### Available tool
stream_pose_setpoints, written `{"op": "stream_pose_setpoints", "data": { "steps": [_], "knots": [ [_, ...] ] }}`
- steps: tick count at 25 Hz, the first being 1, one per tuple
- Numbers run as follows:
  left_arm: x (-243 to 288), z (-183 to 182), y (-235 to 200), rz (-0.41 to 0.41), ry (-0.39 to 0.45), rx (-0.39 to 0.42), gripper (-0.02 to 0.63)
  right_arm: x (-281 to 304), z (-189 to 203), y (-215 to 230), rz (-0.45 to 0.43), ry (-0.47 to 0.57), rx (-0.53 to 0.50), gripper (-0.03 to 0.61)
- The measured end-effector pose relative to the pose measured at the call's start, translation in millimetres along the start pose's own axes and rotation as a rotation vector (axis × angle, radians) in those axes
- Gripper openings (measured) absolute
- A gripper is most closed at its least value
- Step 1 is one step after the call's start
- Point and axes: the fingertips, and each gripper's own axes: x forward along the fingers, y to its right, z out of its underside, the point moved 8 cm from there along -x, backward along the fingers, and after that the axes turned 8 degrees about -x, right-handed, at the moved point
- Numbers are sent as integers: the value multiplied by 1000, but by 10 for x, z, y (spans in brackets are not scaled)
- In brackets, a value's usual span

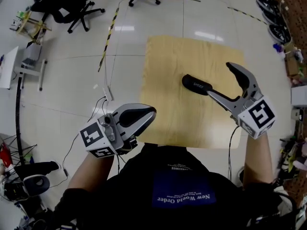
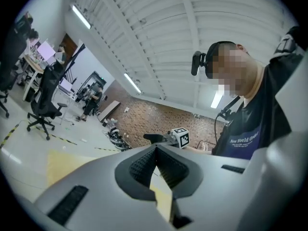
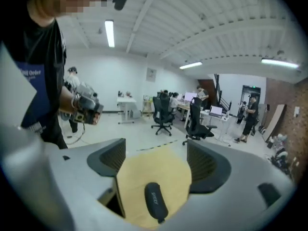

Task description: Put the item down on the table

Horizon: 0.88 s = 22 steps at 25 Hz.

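A black oblong case [image 1: 196, 84] with small white lettering lies on the square wooden table [image 1: 168, 80], right of its middle. My right gripper [image 1: 225, 83] stands open just right of the case, its lower jaw reaching close to the case's end. In the right gripper view the case [image 3: 156, 202] lies on the tabletop [image 3: 144, 172] low between the wide-apart jaws of the right gripper [image 3: 155, 150], gripped by neither. My left gripper [image 1: 144, 115] is shut and empty near the table's front left edge. The left gripper [image 2: 155, 149] shows its ribbed pads pressed together.
Black office chairs [image 1: 72, 6] stand on the glossy floor at the back left, with yellow-black tape [image 1: 109, 37] and a cable [image 1: 98, 107] left of the table. Bicycles [image 1: 273, 13] and clutter line the right side. People stand by desks [image 3: 207, 112] in the distance.
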Motion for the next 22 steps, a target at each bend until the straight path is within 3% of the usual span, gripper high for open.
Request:
{"op": "stream_pose_setpoints", "data": {
  "steps": [3,5,10,16,22],
  "knots": [
    [-19,-231,229,9,26,75,-8,-476,-362,-83,25,150,89,243],
    [-38,-378,360,6,39,139,-8,-729,-488,-187,27,224,136,188],
    [-67,-511,580,-44,77,205,-8,-1127,-442,-459,47,333,263,-1],
    [-10,-441,597,-76,73,175,-8,-1132,-219,-426,68,360,430,-11],
    [-25,-383,650,-70,66,170,-8,-986,-157,-508,42,330,448,-12]
  ]
}}
